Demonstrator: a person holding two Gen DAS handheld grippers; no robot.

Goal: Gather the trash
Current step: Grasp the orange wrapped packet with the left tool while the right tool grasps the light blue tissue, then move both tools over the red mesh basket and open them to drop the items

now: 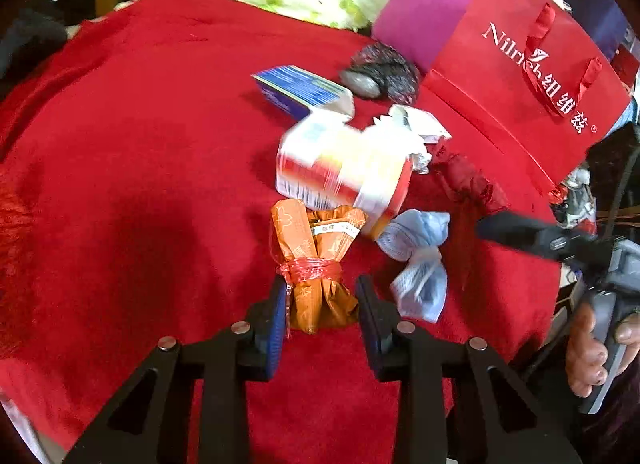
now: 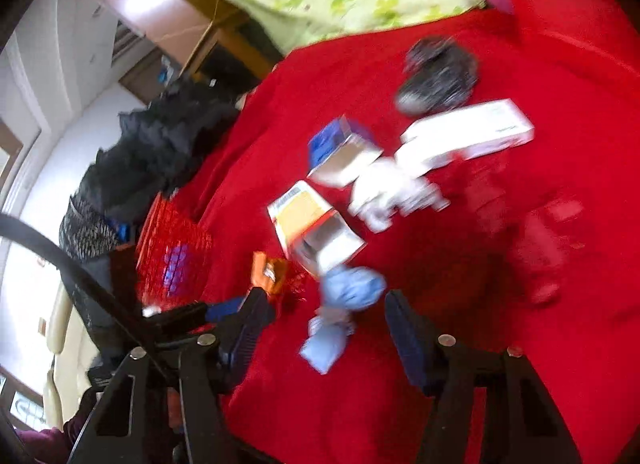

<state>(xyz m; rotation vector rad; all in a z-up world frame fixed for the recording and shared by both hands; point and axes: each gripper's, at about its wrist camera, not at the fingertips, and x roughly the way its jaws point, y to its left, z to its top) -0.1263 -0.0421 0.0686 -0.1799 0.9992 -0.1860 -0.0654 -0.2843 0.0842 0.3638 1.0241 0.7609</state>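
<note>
Trash lies on a red cloth. An orange wrapper bundle tied with red string sits between the fingers of my left gripper, which is open around its lower end. A crumpled blue mask lies to its right. A white and orange box, a blue box and torn white paper lie beyond. In the right wrist view my right gripper is open with the blue mask between its fingers; the orange bundle lies to the left.
A red paper bag lies on its side at the right, with a magenta sheet behind. A dark fuzzy object sits near the bag. A long white box and dark clothing show in the right wrist view.
</note>
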